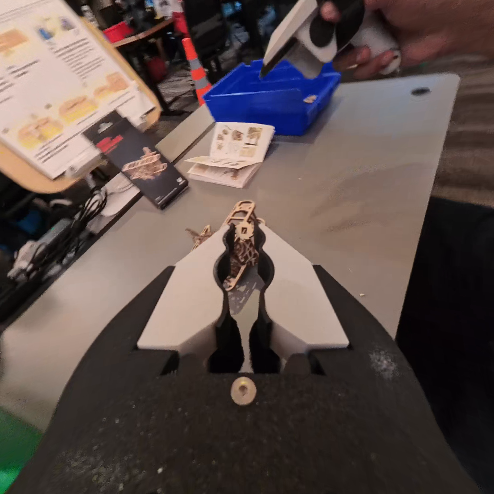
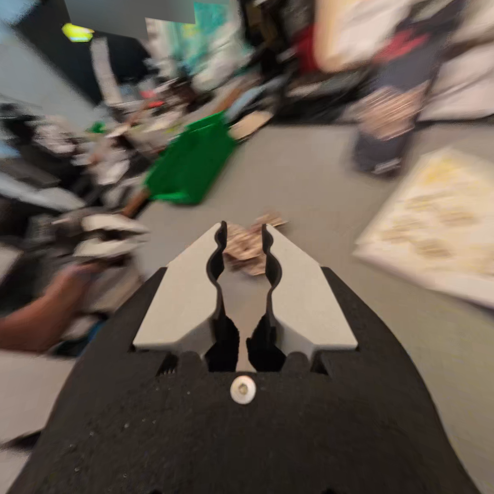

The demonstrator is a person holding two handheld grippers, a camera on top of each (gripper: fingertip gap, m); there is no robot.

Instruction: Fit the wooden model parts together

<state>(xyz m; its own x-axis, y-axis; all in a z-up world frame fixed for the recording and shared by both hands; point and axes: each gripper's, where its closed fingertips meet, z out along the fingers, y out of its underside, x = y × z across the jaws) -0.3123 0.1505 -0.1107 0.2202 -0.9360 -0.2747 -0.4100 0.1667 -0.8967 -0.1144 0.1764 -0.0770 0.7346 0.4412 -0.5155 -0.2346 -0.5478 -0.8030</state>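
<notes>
My left gripper (image 1: 245, 230) is shut on a pale wooden lattice model part (image 1: 243, 250) and holds it a little above the grey table (image 1: 347, 200), where its shadow falls. A second wooden piece (image 1: 201, 235) lies just left of the fingertips. My right gripper (image 1: 263, 71), held by a hand, hangs over the blue bin (image 1: 267, 109) at the far end. In the blurred right wrist view the right gripper (image 2: 243, 229) is open and empty, with the wooden model (image 2: 247, 250) showing beyond its fingers.
A folded instruction booklet (image 1: 232, 155) and a black box (image 1: 139, 163) lie mid-table. A large instruction board (image 1: 53, 80) leans at the left, over cables (image 1: 66, 227). A small wooden piece (image 1: 310, 99) sits in the blue bin. A green bin (image 2: 192, 165) stands far left. My right fingertips sit around 20 cm from my left ones.
</notes>
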